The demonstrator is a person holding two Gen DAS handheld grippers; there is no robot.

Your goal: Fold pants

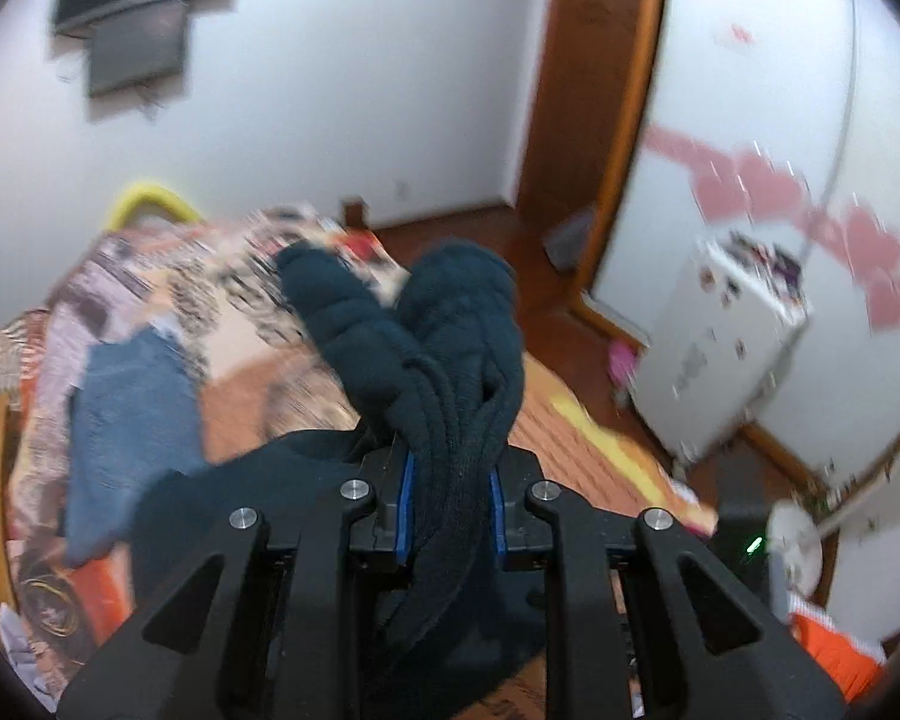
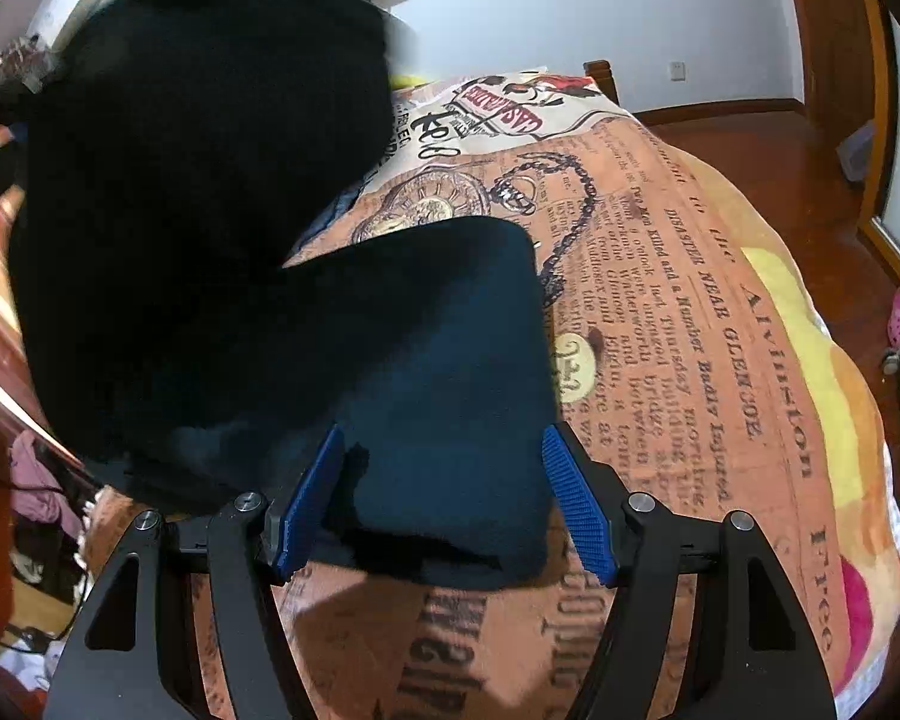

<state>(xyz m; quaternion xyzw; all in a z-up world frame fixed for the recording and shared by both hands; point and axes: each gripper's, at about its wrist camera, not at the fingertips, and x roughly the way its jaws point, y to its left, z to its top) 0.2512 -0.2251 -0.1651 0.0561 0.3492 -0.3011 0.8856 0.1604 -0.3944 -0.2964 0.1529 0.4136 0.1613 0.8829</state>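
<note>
On the bed, over a blanket printed like an old newspaper, the dark navy pants lie partly flat and partly lifted. The left gripper is clamped narrow on a thick bunched roll of the pants' fabric, which bulges out past its blue pads and hangs above the bed. The right gripper stands with its jaws wide, a folded section of the pants lying between the blue pads without either pad pressing on it. In the right wrist view a raised mass of the same dark cloth fills the upper left. A blue garment lies farther back on the blanket. A white cabinet stands on the wooden floor beside the bed.
</note>
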